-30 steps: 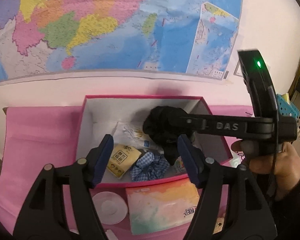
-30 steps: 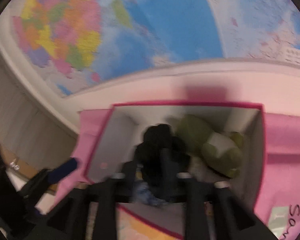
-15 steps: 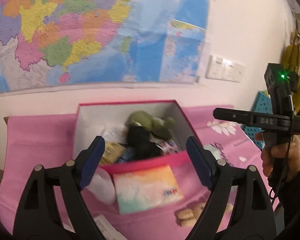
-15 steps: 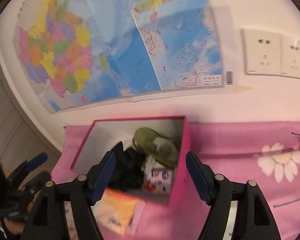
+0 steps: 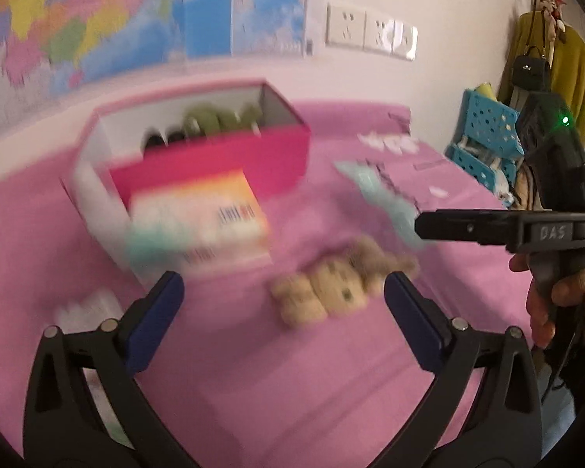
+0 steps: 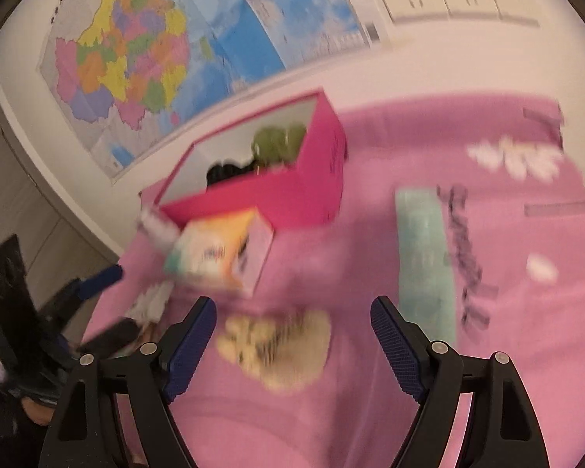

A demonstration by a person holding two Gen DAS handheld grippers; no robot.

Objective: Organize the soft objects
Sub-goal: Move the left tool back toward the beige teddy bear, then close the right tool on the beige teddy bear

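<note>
Both my left gripper [image 5: 280, 300] and right gripper [image 6: 292, 327] are empty with jaws opening wide, hovering above the tan plush toy [image 5: 331, 280] on the pink table [image 5: 292, 370].

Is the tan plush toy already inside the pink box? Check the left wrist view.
No, the tan plush toy lies on the pink cloth, outside the pink box.

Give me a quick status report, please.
Both hand-held grippers, left and right, opening, empty. Tan plush on pink cloth, outside box. Nothing in the way.
</note>
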